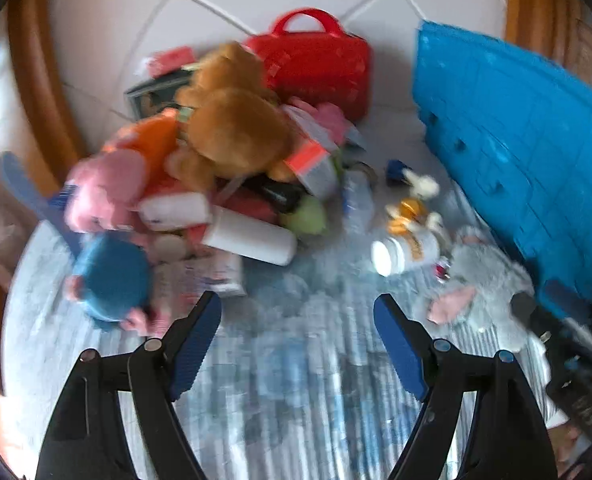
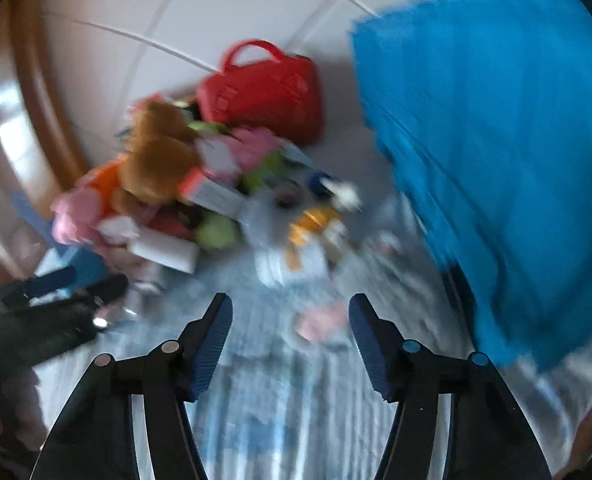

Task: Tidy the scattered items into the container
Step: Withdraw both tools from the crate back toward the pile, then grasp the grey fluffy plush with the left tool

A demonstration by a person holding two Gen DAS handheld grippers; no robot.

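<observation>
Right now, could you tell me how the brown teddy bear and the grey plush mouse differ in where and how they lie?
The brown teddy bear sits on top of the toy pile, left of centre; the grey plush mouse lies alone on the rug, beside the blue crate. The bear is plain brown, the mouse grey with a pink ear. The bear looks bulkier. Both are soft toys, still outside the crate.

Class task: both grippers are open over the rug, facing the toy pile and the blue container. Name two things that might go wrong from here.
1. The brown teddy bear sits on top of a loose heap; pulling a lower item may topple it.
2. The white bottle lies on its side and may roll away if nudged.
Both views are blurred, so the left gripper and right gripper may misjudge a grasp.
</observation>
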